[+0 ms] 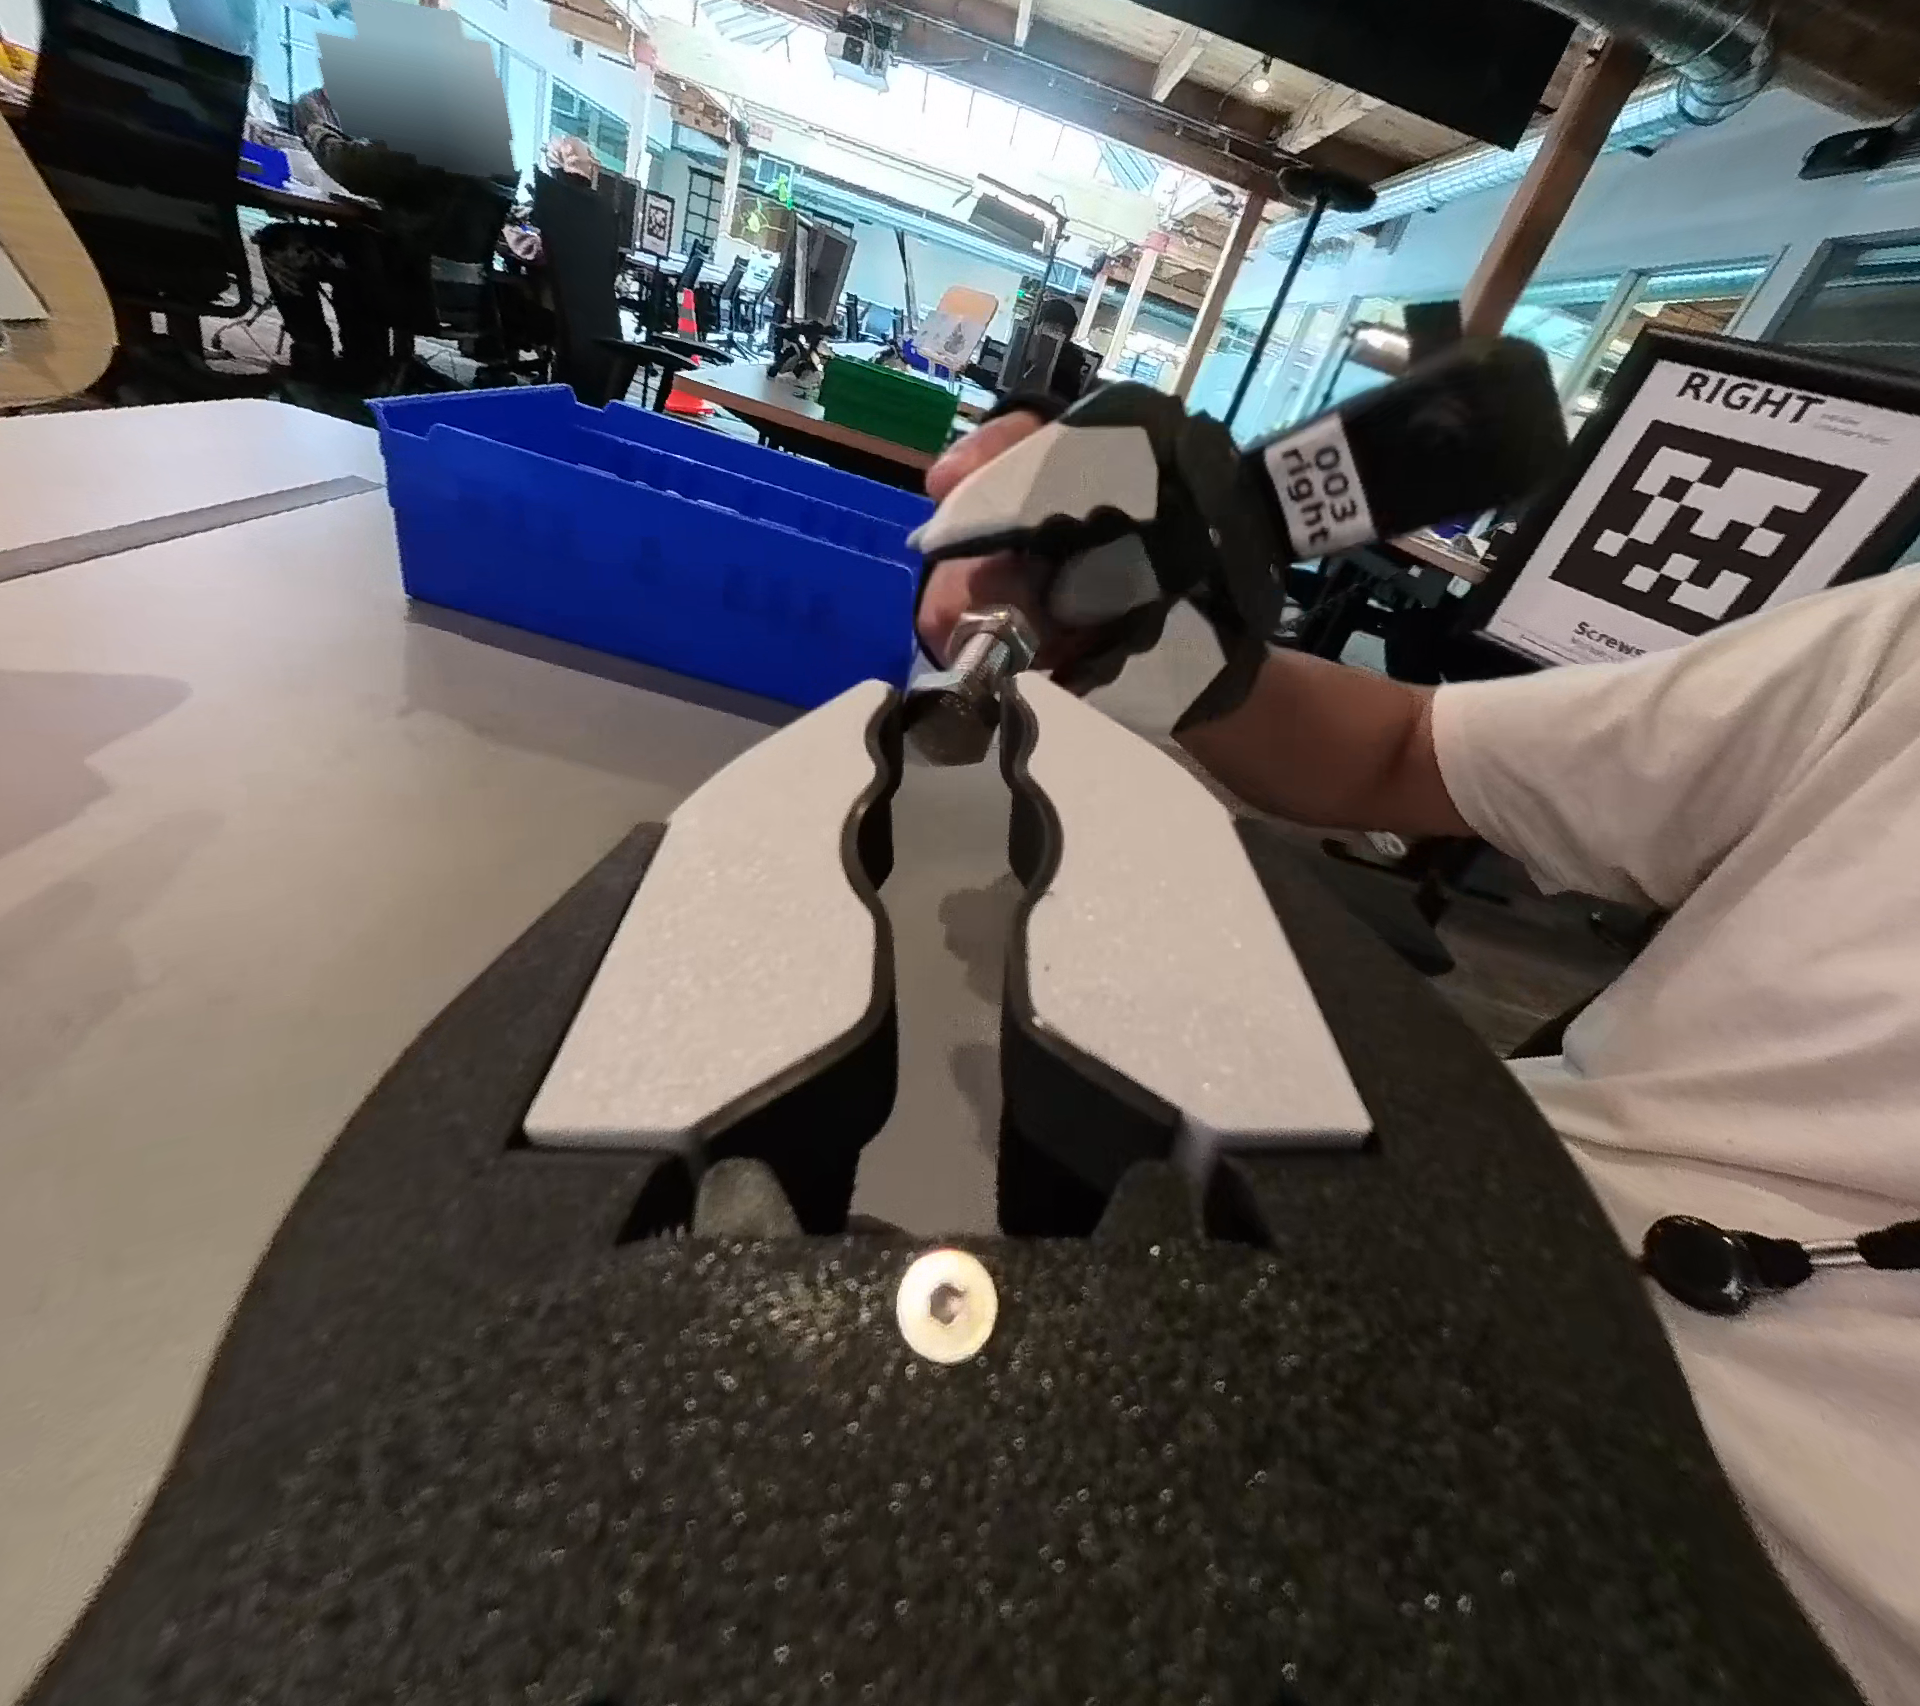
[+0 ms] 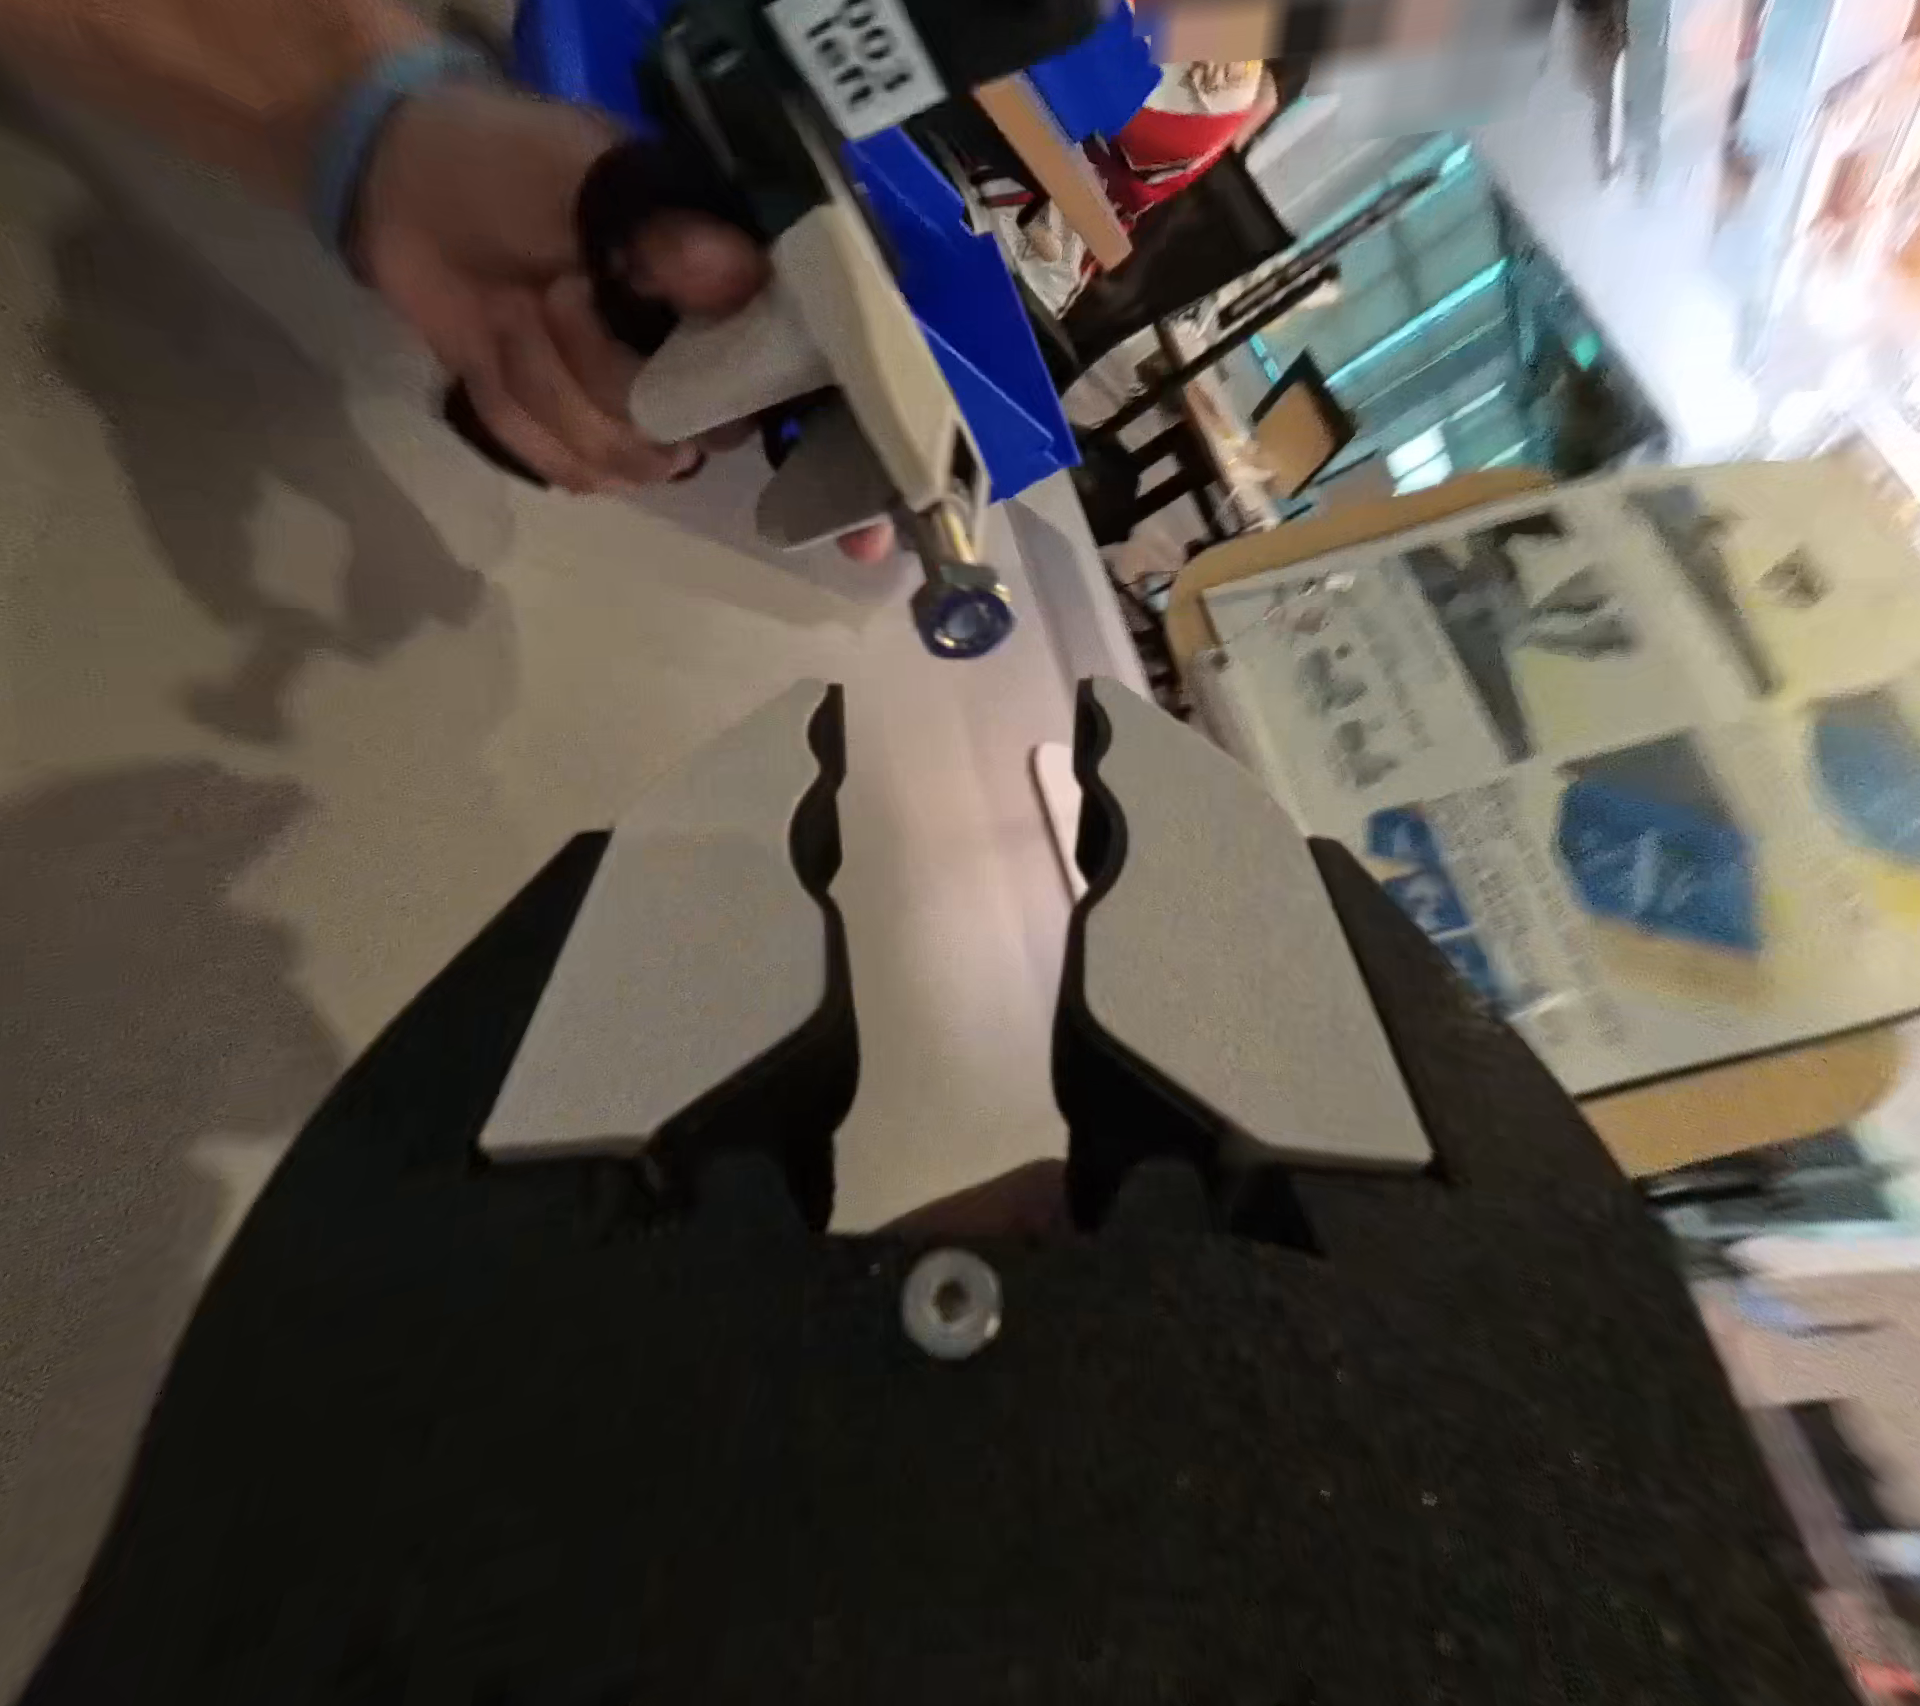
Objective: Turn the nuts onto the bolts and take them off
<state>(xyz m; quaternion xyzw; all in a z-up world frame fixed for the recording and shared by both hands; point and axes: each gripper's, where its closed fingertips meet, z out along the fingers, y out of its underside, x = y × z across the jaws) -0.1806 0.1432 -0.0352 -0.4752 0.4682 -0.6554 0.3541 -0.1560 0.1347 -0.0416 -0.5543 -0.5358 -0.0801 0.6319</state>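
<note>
Room: open workshop with wooden ceiling beams; grey table [image 1: 312, 721] under both claws.
Bolt: steel bolt [image 1: 961, 685], its hex head pinched between the tips of the left gripper [image 1: 951, 726]; the shaft points away from that claw.
Nut: a nut [image 1: 997, 622] sits on the shaft, just beyond the left tips; in the right wrist view it [image 2: 961, 612] is seen end-on with a blue ring.
Left claw: clenched on the bolt head, fingers almost together.
Right claw: right gripper [image 2: 956, 700] is released, jaws apart, nothing between them; the nut is just ahead of its tips, not touching.
Only left view: the right claw [image 1: 1039, 513] from its side, near the nut, and a marker board [image 1: 1714, 513] behind it.
Only right view: the hand [image 2: 520, 306] holding the left claw; much motion blur.
Container: blue bin [image 1: 644, 534] beyond the left claw on the table; its content I cannot see.
</note>
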